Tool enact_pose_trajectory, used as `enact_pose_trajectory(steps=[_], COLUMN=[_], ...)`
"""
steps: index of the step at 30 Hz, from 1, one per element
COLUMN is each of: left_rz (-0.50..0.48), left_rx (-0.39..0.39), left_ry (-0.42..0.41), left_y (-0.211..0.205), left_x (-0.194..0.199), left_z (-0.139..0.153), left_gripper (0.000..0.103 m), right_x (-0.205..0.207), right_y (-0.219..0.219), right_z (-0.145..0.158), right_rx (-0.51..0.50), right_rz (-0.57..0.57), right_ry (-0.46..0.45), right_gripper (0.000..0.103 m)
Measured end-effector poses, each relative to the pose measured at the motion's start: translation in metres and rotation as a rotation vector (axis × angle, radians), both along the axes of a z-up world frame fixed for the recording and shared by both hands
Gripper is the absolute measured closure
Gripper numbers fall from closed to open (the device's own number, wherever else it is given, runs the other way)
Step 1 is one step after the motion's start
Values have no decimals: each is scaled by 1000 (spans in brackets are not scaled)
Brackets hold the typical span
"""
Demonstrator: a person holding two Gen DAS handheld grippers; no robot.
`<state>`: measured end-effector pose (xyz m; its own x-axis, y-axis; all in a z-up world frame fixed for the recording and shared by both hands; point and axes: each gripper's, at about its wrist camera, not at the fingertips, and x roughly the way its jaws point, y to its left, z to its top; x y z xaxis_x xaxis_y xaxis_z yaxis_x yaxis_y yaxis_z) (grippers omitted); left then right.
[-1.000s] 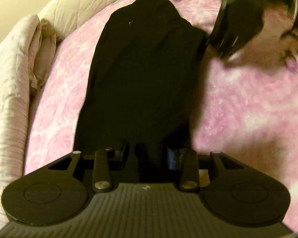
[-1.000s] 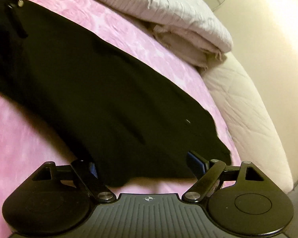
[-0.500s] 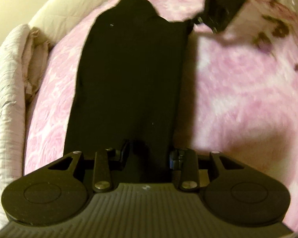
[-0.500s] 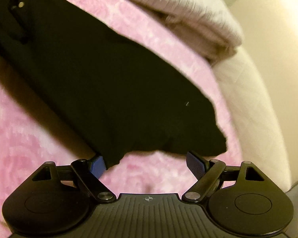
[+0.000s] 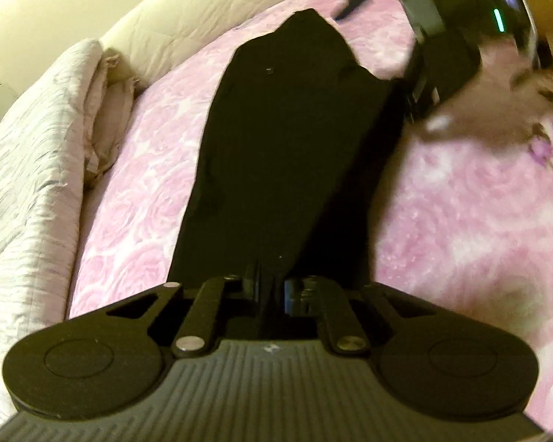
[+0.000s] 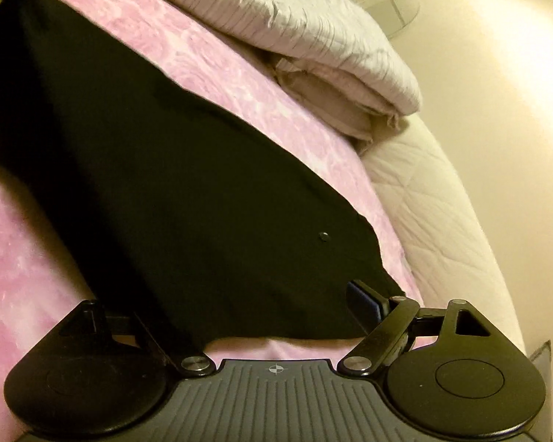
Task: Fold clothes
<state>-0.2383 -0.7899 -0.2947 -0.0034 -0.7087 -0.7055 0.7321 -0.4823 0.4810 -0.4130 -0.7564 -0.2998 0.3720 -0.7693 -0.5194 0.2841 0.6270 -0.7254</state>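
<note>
A long black garment [image 5: 287,140] lies stretched on the pink rose-patterned bedsheet [image 5: 461,221]. My left gripper [image 5: 272,287] is shut on its near end, the cloth pinched between the jaws. In the right wrist view the same garment [image 6: 188,202] spreads from the upper left to just in front of my right gripper [image 6: 261,316], which is open; its right fingertip [image 6: 365,300] shows blue, and the left one is hidden by the cloth. The right gripper also shows in the left wrist view [image 5: 446,59], at the garment's far right corner.
A folded pale quilt [image 5: 29,184] lies along the left side of the bed, over a cream quilted mattress edge [image 5: 188,18]. In the right wrist view the quilt [image 6: 306,33] and mattress edge [image 6: 442,213] lie beyond the garment, with a beige wall [image 6: 505,73] behind.
My left gripper has closed tighter on the near end of the garment. The right gripper, open throughout, has moved in over the garment's far corner, so the cloth now covers its left finger.
</note>
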Motion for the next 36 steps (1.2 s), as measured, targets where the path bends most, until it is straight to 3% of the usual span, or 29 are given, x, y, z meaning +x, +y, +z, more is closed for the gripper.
enact_pose_trajectory(steps=[3,7,11,15,21,26,32,34,36], left_rz=[-25,-41,-85,-86,-87,-184,-36,-59,-44], left_rx=[-14,-105,-120,-98,-231,-104,-35,5,30], left_ry=[-38,-59,-14,9,41,-13,-110,-160,-158], left_y=[6,32,50,41,40,30,-10,-13,-14], left_x=[-7,-23,-47,-65,-78,-88,-69,-69,-67], left_z=[-5,-1,-2,-13,5,-21,-50,-59,-59], left_gripper=[81,81,80,70,71,69,70,74,103], right_x=[3,14,24,23,33,55,66,62,57], right_y=[-8,-29,-49,-52,-72,-99,-112,-111,-109], right_z=[19,38,53,57,64,70,72,71,69], right_rx=[66,179,269,364,525,641,696,701,705], right_rz=[36,65,70,48,-14,-55,-50,-48,-45], right_ry=[108,210,243,274,281,301,330,322,314], right_gripper=[19,19,19,19,19,19,19,19,19])
